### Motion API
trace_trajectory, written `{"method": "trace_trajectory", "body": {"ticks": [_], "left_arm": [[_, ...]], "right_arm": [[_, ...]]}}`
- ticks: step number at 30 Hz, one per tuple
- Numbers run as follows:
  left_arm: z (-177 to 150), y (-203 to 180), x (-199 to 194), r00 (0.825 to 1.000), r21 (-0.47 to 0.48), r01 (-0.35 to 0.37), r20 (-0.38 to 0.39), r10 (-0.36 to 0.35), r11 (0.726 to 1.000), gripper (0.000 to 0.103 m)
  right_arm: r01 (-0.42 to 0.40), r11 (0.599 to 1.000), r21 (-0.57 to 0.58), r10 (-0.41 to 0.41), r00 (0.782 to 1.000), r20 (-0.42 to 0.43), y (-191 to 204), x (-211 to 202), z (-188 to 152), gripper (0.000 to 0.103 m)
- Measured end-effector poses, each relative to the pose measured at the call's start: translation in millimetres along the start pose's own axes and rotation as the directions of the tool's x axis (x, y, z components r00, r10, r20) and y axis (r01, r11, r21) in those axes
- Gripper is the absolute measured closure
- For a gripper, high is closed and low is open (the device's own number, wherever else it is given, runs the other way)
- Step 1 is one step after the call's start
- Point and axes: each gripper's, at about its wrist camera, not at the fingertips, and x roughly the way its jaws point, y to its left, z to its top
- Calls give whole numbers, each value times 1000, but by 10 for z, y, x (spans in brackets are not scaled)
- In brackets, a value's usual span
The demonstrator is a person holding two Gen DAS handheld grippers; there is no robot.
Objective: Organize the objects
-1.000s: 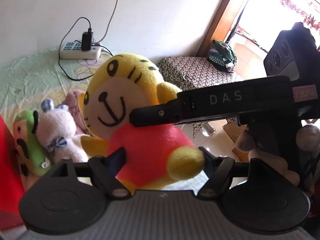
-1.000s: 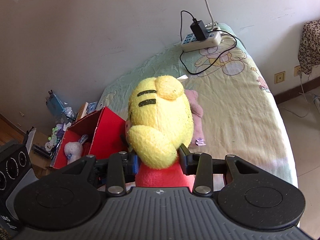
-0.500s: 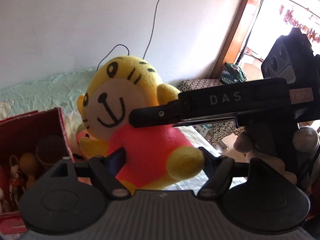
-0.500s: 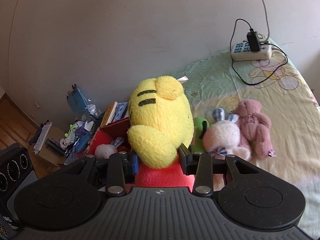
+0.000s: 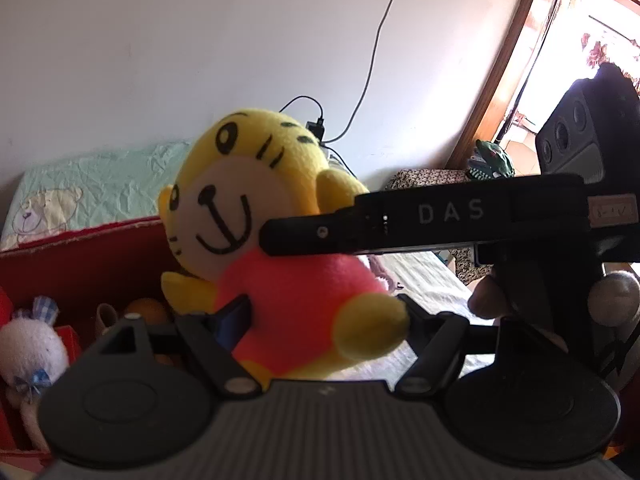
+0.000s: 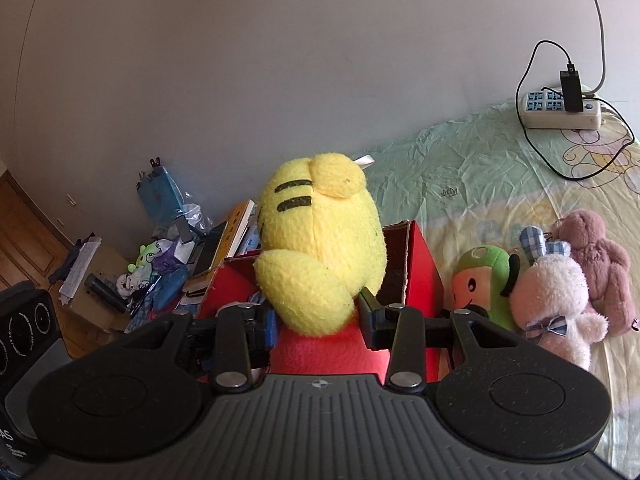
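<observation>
A yellow tiger plush in a red shirt [image 5: 280, 248] is held by both grippers. My left gripper [image 5: 324, 320] is shut on its red body from the front. My right gripper [image 6: 316, 320] is shut on it from behind, where the back of the plush's head [image 6: 320, 240] shows; its black arm marked DAS [image 5: 440, 216] crosses the left wrist view at the plush's neck. The plush hangs over an open red box [image 5: 88, 256], also in the right wrist view [image 6: 420, 272]. In the box lie a white bunny plush [image 5: 28, 352] and a small orange toy [image 5: 146, 308].
On the green bedsheet [image 6: 460, 168] right of the box lie a green plush [image 6: 484, 276], a white-pink bunny [image 6: 552, 296] and a mauve bear [image 6: 600, 264]. A power strip with charger [image 6: 560, 108] sits at the bed's far end. Clutter [image 6: 160, 256] lies on the floor left.
Both grippers have carried the tiger plush from over the bed's loose plushes toward the red box. It now hangs over the box opening. The grip is unchanged.
</observation>
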Motion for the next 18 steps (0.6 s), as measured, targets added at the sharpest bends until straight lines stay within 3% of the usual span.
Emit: {"method": "trace_trajectory", "body": {"ticks": [10, 18], "left_arm": [[-47, 335, 170, 997, -62, 70, -25, -72, 996, 27], [16, 542, 355, 997, -54, 62, -43, -65, 997, 27]], "right_arm": [[86, 996, 29, -86, 996, -2, -8, 310, -57, 63], [127, 991, 42, -128, 991, 25, -17, 492, -103, 65]]}}
